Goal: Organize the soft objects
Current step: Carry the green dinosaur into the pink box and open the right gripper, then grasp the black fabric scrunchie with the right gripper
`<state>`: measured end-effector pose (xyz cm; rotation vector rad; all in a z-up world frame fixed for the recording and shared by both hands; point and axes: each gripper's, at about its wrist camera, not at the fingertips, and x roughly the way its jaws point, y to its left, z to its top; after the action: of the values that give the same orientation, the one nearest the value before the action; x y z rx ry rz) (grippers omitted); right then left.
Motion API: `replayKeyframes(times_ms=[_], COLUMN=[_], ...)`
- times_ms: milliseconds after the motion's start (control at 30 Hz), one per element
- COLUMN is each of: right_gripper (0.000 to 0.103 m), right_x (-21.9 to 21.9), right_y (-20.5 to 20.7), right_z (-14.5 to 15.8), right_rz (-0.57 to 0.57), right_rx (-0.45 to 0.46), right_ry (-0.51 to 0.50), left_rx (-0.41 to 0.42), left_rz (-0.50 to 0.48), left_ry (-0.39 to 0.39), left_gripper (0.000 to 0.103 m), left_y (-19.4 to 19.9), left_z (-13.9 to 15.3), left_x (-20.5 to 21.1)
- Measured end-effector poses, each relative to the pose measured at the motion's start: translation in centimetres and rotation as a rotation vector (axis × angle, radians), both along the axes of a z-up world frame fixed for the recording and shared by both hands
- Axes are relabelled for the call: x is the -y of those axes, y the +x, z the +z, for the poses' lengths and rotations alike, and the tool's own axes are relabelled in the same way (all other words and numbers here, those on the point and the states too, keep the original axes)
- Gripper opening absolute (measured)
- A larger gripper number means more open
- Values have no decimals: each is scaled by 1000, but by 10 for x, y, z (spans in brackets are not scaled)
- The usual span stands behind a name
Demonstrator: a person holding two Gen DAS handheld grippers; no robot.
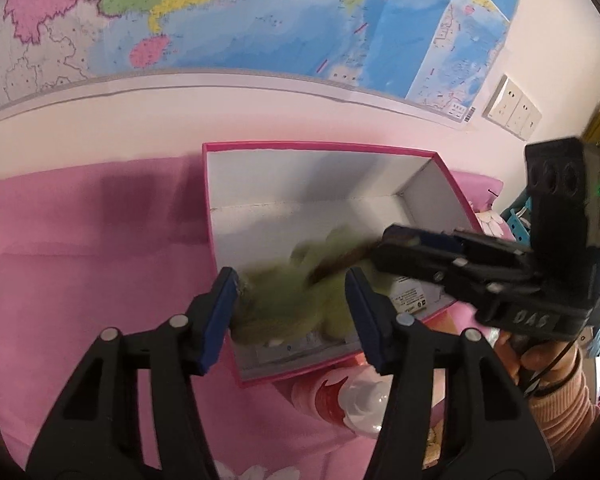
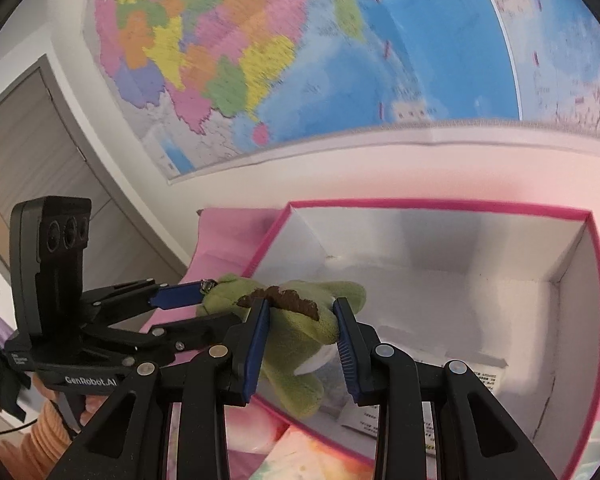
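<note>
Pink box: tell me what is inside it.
Inside the pink box, the green plush toy hangs over the near wall, clamped by the right claw. Printed paper sheets lie on the floor; the toy hides what lies under it.

Green plush toy [image 2: 288,332] with brown ridged back, held above the near-left corner of my open pink box [image 2: 440,204], white inside.

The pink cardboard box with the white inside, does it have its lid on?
No, the pink cardboard box stands open, its white inside showing.
</note>
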<state>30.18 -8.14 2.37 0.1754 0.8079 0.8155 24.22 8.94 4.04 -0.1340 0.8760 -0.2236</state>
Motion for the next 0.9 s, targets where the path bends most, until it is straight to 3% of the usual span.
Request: replayKeyframes(times_ms=[200, 433, 500, 667, 900], right_gripper=[39, 40, 42, 47, 51], right_x=[-1, 12, 17, 23, 33], right_y=[3, -24, -43, -96, -152], right_z=[-11, 15, 30, 64, 78], right_rz=[-26, -11, 9, 82, 130], right_rx=[-28, 25, 50, 115, 166], right_ry=[-48, -19, 9, 65, 80], left_rx=[50, 151, 186, 245, 272], left_rz=[48, 60, 46, 13, -36], left_ry=[39, 27, 19, 33, 77], left_gripper=[58, 61, 66, 67, 68], left_y=[-16, -59, -77, -116, -165], left_z=[9, 33, 40, 53, 45], left_x=[-3, -6, -2, 8, 32])
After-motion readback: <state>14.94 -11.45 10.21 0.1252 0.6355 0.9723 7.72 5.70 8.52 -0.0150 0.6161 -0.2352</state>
